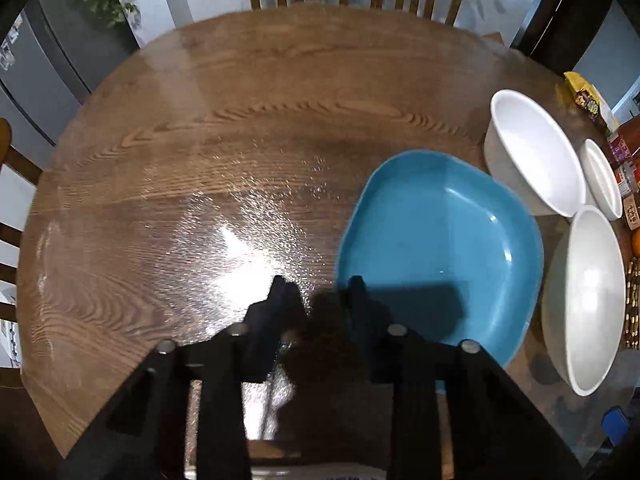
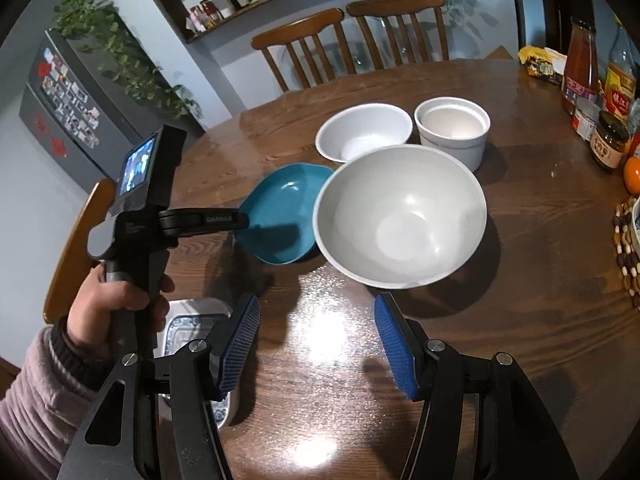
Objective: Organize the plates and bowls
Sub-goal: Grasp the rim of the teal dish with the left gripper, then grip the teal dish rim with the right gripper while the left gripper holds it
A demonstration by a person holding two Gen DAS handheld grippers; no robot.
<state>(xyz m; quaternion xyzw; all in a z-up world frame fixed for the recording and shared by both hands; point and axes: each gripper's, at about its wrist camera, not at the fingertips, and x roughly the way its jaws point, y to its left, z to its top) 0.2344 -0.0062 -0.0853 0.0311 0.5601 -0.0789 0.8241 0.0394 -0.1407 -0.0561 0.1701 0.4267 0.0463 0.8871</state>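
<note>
A blue plate (image 1: 440, 240) (image 2: 288, 208) lies on the round wooden table (image 1: 240, 140). My left gripper (image 1: 318, 288) (image 2: 240, 220) points steeply down at the plate's left rim. One finger is over the plate's inside and the other is outside it, with bare table showing between that finger and the rim. To the right of the plate stand a large grey-white bowl (image 1: 588, 300) (image 2: 400, 216), a white bowl (image 1: 536, 152) (image 2: 364, 128) and a white ramekin (image 1: 602, 176) (image 2: 452, 128). My right gripper (image 2: 316, 308) hovers open and empty just in front of the large bowl.
A blue-and-white patterned dish (image 2: 184, 328) sits at the near left, partly behind my right gripper. Bottles and jars (image 2: 608, 92), an orange (image 2: 632, 176), a beaded mat (image 2: 628, 252) and a snack bag (image 2: 540, 60) line the table's right side. Wooden chairs (image 2: 352, 40) stand at the far edge.
</note>
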